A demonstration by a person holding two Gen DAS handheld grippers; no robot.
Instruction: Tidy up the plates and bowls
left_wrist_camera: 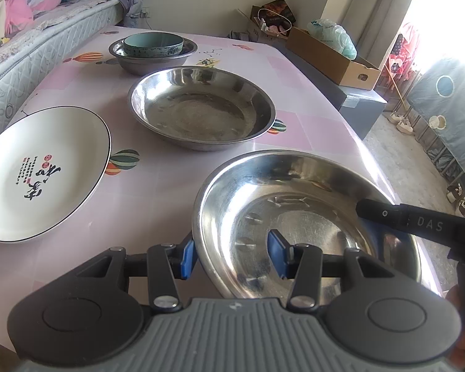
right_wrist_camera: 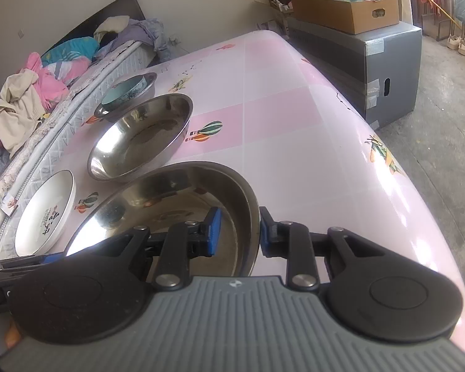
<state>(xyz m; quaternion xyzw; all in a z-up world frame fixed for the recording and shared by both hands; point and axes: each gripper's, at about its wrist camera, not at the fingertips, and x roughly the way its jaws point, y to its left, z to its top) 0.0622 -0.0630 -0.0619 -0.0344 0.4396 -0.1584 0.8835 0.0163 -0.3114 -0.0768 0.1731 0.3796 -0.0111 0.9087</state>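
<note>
A: Steel, nearest us: wide stainless basin (left_wrist_camera: 294, 217) on the pink tabletop (left_wrist_camera: 170, 186), at the near right corner. We see both grippers on it.

B: Left gripper (left_wrist_camera: 232, 255)?

A: Fingers straddle the basin's near-left rim, one pad outside, one inside. Gap shows each side, so we log them as released, not gripping.

B: Right gripper (right_wrist_camera: 239, 231)?

A: Straddles the right rim, narrower gap. Whether its pads press the wall we cannot tell.

B: Rest of the set?

A: Second steel basin (left_wrist_camera: 201, 108) just behind. Farther back, a teal bowl (left_wrist_camera: 153, 43) nested in a smaller steel bowl (left_wrist_camera: 133, 62). White plate (left_wrist_camera: 40, 173) w/ black calligraphy at left, near the mattress (left_wrist_camera: 40, 49).
</note>
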